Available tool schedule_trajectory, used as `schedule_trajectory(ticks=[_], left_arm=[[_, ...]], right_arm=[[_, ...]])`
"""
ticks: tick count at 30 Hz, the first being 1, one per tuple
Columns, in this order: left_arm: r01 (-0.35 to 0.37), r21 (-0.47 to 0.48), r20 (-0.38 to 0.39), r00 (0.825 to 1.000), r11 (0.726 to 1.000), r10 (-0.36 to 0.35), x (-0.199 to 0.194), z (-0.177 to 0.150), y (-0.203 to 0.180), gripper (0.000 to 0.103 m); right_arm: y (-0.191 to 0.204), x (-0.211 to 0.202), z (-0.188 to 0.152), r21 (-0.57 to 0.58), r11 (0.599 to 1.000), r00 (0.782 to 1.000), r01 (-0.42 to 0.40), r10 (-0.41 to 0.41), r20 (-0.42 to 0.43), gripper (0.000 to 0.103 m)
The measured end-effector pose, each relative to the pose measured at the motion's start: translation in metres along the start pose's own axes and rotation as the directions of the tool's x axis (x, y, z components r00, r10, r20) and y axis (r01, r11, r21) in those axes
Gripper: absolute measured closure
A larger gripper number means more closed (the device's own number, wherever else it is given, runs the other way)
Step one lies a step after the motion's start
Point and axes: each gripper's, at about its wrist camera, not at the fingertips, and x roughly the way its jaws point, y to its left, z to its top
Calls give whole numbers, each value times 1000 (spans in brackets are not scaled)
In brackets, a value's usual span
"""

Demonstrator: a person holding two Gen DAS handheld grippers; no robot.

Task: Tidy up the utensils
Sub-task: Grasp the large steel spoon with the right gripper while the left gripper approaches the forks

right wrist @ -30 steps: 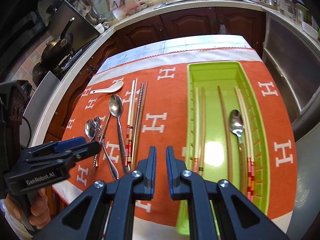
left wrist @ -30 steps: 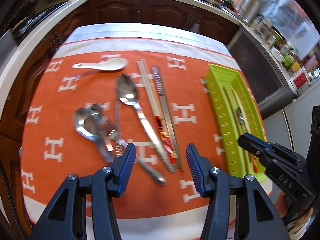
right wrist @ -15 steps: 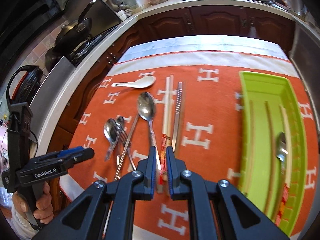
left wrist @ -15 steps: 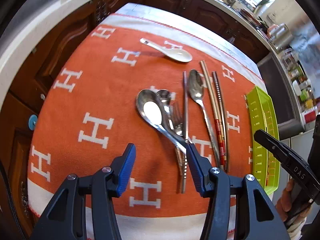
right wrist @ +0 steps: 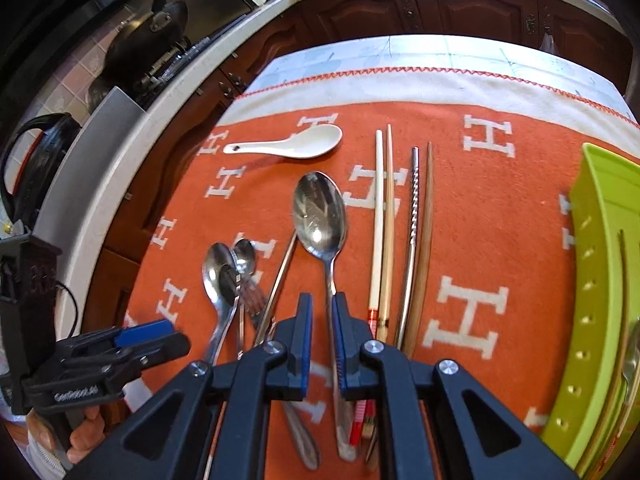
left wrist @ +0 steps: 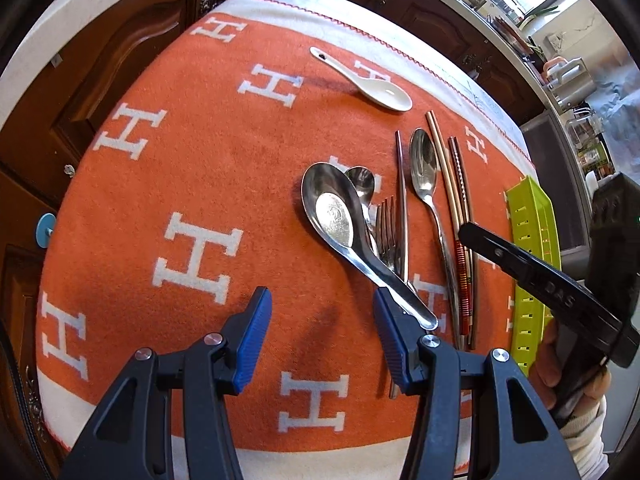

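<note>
On the orange cloth lie a white ceramic spoon, a wide steel ladle spoon over a small spoon and a fork, a long steel spoon and several chopsticks. My left gripper hangs open just left of the ladle spoon's handle end, nothing between its pads. My right gripper holds only a narrow gap. The long spoon's handle shows through that gap, lying beneath. The green tray stands at the right.
The tray holds chopsticks and a spoon. A pale counter edge and dark wood cabinets ring the table, with a wok on the stove at the far left. A hand holds the left gripper.
Both grippers have moved left across the cloth and come lower. The left one went from the chopsticks to the ladle spoon, the right one from the tray to the long spoon. Their openings look unchanged.
</note>
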Motion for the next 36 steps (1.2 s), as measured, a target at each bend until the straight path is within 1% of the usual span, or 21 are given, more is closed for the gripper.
schedule_trajectory(ticks=[5,10,15,18,23,25,29,31,33,36], left_arm=[[12,10,-18,1000,1000,-12,7,1,0,52],[24,12,-27,999,1000,-24,11,3,1,52],[28,12,-24,999,1000,-28,14,6,1,52],[29,14,-22,999,999,-29,14,7,1,52],[31,15,-18,999,999,-31,14,8,0,52],[32,15,-19,999,999,-31,14,8,0,52],[45,12,-16,999,999,-45,14,10,3,52],[65,3,-7,998,998,-65,13,11,6,52],[91,-9,16,996,996,-91,13,15,10,52],[98,-15,59,994,995,-97,13,21,15,52]], right_arm=[[1,21,4,-28,999,999,37,-38,-38,94],[8,24,5,-81,995,998,61,-62,-13,93],[18,25,0,-170,979,993,114,-113,18,93],[26,27,-4,-225,961,987,160,-153,47,93],[35,28,-9,-257,940,975,222,-208,82,95],[33,26,-9,-228,950,976,215,-202,80,96],[22,14,-10,-141,980,989,137,-127,77,96],[17,7,-11,-116,986,990,121,-112,85,96],[13,0,-13,-94,989,991,110,-102,89,96],[10,-9,-15,-69,994,993,82,-75,95,96]])
